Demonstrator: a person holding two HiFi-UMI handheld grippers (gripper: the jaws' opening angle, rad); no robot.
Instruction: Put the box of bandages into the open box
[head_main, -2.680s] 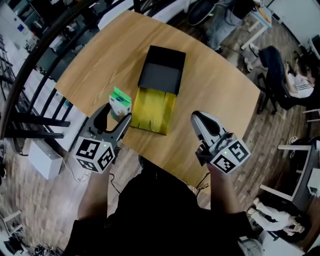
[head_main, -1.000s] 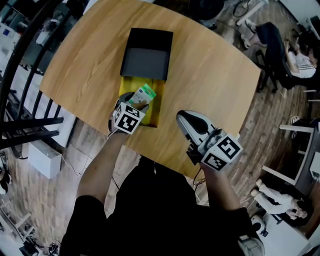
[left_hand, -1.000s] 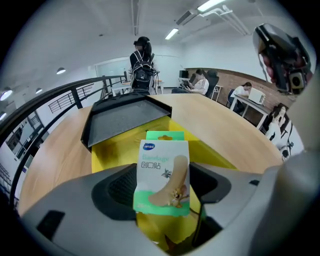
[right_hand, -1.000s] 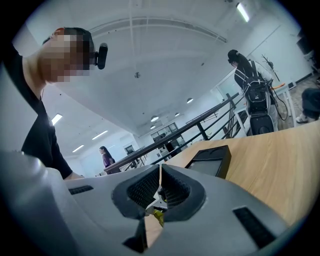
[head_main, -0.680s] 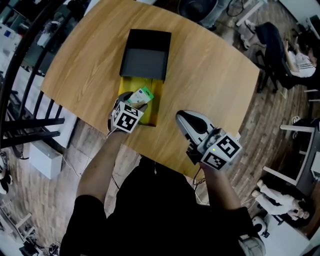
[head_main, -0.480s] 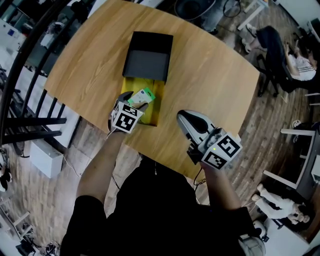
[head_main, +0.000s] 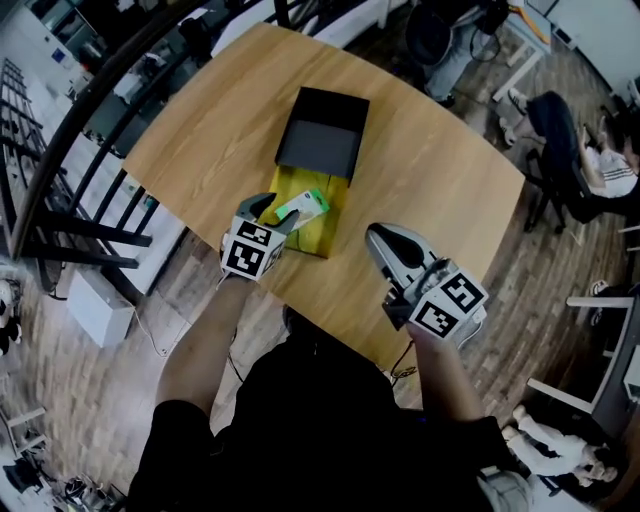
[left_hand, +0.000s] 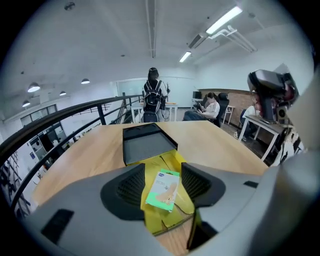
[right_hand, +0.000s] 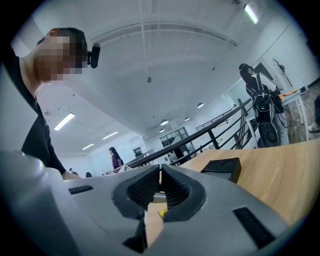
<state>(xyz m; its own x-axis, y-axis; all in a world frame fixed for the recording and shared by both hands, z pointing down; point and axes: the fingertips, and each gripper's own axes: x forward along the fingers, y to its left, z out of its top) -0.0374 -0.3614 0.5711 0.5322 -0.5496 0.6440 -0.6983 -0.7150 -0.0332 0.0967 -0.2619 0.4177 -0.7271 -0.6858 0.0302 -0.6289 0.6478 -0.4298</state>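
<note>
The box of bandages (head_main: 303, 207) lies in the yellow open box (head_main: 320, 235), between the two sides of the left tongs (left_hand: 163, 175) but not touching them. These tongs are half open and closing. The right tongs (right_hand: 160, 174) are shut and hold nothing.

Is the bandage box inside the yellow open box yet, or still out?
Inside. The bandage box lies flat in the yellow open box; the left tongs' closing jaws frame it without touching.

Count: one wooden table (head_main: 200, 150); one green-and-white bandage box (head_main: 303, 208); one yellow open box (head_main: 322, 232); one black tray (head_main: 322, 140).
</note>
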